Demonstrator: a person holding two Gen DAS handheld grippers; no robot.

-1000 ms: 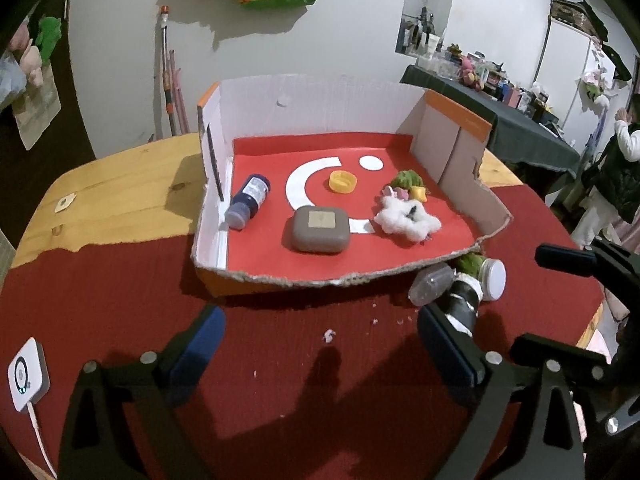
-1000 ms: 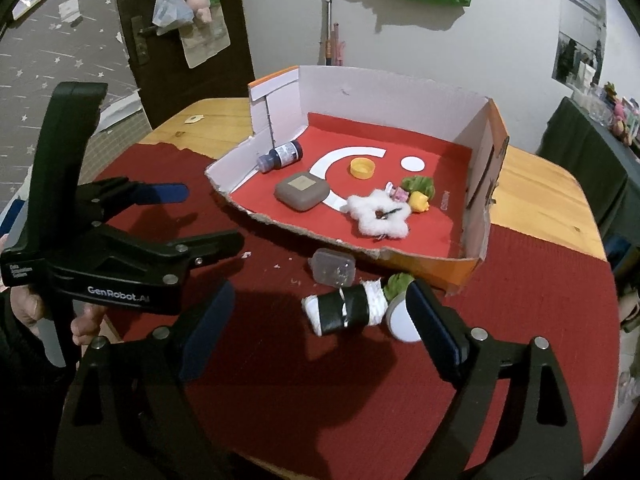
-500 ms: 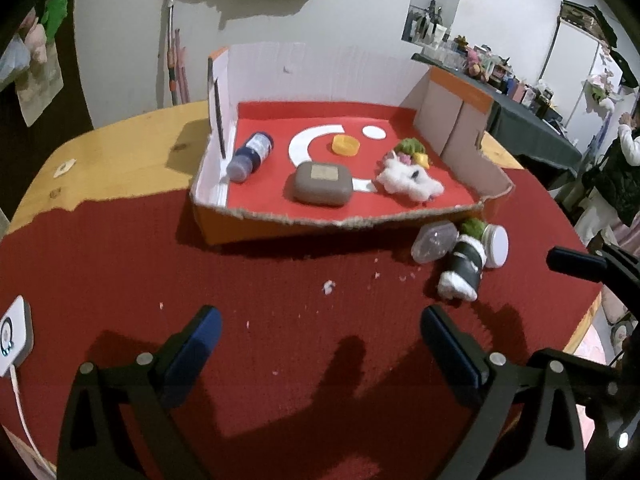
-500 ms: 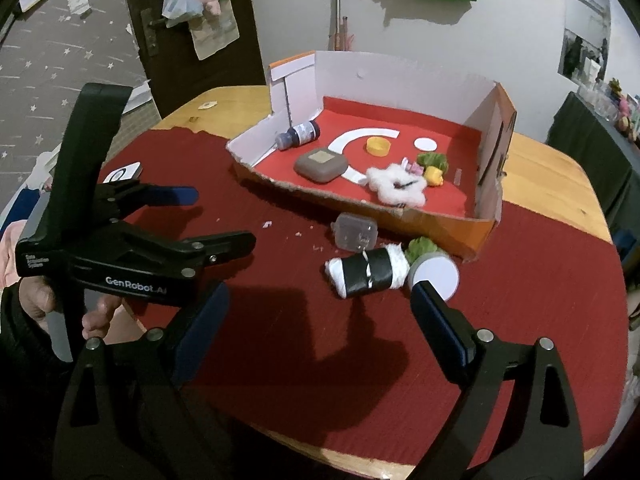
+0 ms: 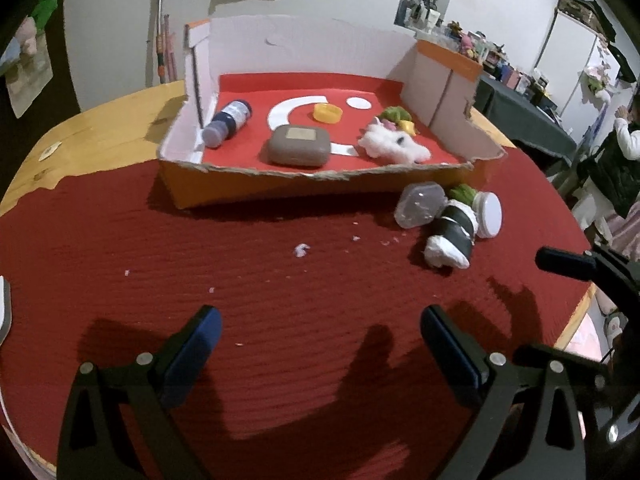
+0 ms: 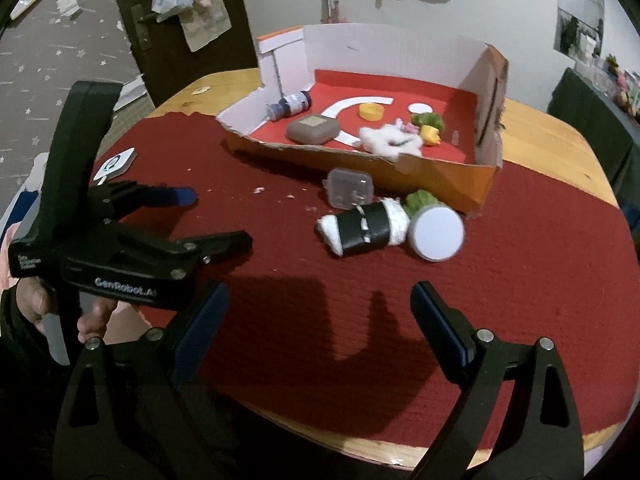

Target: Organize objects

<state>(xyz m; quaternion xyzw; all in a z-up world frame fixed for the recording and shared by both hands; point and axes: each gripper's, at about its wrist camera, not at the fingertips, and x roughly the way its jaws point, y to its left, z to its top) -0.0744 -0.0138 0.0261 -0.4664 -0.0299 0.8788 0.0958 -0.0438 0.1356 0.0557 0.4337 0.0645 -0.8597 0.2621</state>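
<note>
Red cloth fills most of both views now, since I've pulled both hand-held grippers back toward the near edge of the bench [image 5: 92, 148]. Left hand-held gripper [image 5: 320, 338] and right hand-held gripper [image 6: 320, 308] are both wide open, holding nothing. So nothing's picked yet. The roll [image 6: 366, 226], clear case [image 6: 351, 188], white lid [image 6: 436, 233] and a green bit [image 6: 420, 199] lie just outside the box [image 6: 440, 180], near its right corner, bunched and touching. That clump makes a clean grab awkward, and the box wall sits right behind.
</note>
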